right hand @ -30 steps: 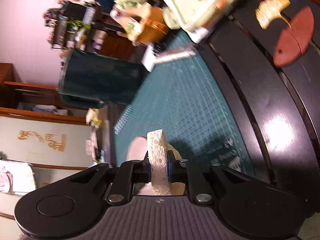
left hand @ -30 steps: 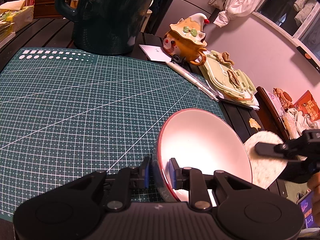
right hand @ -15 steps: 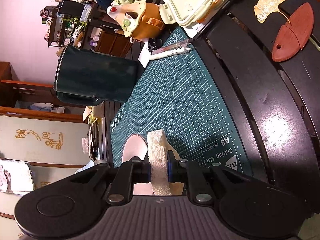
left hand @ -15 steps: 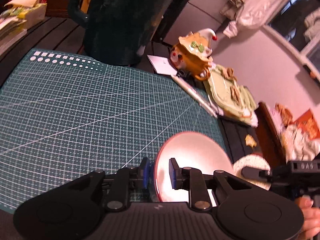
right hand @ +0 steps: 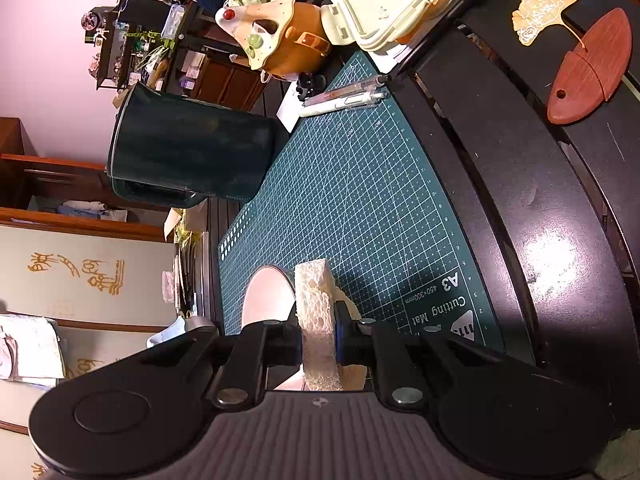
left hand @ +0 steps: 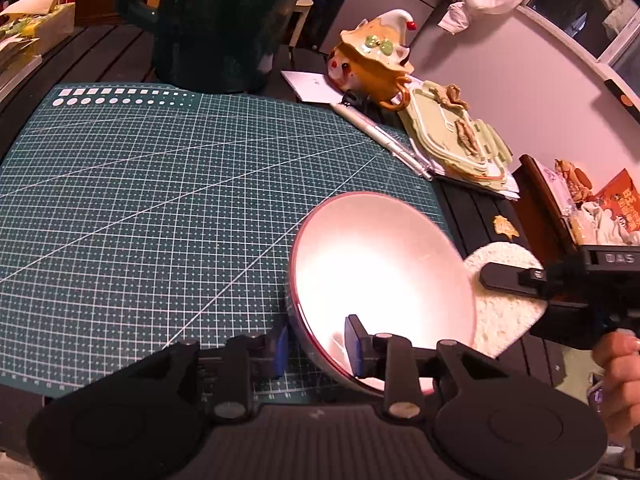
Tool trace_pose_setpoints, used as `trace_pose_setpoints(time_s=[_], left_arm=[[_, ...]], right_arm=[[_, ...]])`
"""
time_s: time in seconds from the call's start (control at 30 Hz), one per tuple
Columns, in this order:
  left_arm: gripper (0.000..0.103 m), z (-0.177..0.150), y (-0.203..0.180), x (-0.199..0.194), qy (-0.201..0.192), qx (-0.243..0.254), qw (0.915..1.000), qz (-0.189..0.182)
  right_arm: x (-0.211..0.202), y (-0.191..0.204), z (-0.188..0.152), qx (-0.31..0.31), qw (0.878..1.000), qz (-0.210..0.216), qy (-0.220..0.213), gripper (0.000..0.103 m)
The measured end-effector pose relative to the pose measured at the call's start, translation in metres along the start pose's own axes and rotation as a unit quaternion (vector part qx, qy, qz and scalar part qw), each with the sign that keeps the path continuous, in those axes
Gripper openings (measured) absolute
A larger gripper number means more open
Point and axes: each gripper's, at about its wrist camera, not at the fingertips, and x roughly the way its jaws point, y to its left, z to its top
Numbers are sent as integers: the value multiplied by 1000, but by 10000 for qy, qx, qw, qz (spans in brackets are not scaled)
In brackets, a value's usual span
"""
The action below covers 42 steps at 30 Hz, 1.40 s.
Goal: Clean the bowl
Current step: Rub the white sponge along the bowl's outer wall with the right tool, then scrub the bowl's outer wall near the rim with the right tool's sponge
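The bowl [left hand: 380, 272], pale inside with a red rim, is sitting tilted on edge at the near right corner of the green cutting mat [left hand: 160, 200], its open side facing the right. The left gripper [left hand: 316, 344] is pinching the bowl's near rim, one blue-padded finger outside the wall and the other inside. In the right wrist view the bowl [right hand: 266, 296] is showing only as a pale sliver just left of the sponge.

The sponge [left hand: 504, 308], a pale, porous, rounded pad, is hanging just beside the bowl's right rim; whether it is touching the rim cannot be told. The right gripper [right hand: 318, 344] is clamping the sponge [right hand: 316, 320] between its two fingers, edge-on to its own camera. A hand [left hand: 616, 368] is gripping the right tool's handle at the right edge of the left wrist view.

The mat is lying on a dark slatted bench [right hand: 520, 208]. Along the mat's far edge a large dark green jug [left hand: 224, 20] is standing, with pens [left hand: 384, 140] lying at the far right corner. Beside the pens, an orange clown-shaped mug [left hand: 372, 64] and a stack of pale green lidded containers [left hand: 452, 136] are sitting on the bench. A yellow ginkgo-leaf piece [right hand: 544, 12] and a reddish wooden leaf-shaped piece [right hand: 592, 64] are lying on the bench, apart from the mat
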Motion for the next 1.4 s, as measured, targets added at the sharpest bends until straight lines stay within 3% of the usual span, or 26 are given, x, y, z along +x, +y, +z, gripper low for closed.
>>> trace_pose_setpoints(time_s=[0.13, 0.47, 0.6, 0.87, 1.0, 1.3, 1.4], left_arm=[[16, 5, 3, 8, -114, 128, 9999, 15], [17, 8, 20, 9, -229, -270, 9986, -399], [17, 8, 20, 9, -277, -256, 9984, -409], [18, 7, 18, 6, -333, -205, 9985, -376], [18, 6, 18, 6, -340, -225, 9985, -378], [18, 7, 18, 5, -335, -223, 9985, -384], [18, 7, 18, 5, -334, -221, 9985, -381]], right_arm=[[-1, 0, -1, 23, 10000, -30, 28, 13], [-16, 14, -2, -328, 9987, 105, -370, 13], [4, 4, -2, -124, 9998, -155, -66, 13], [-24, 23, -1, -454, 9974, 183, -529, 13], [-4, 14, -2, -319, 9992, -98, -201, 13], [-20, 18, 2, -248, 9979, 374, -457, 13], [-14, 13, 2, -149, 9989, 257, -352, 13]])
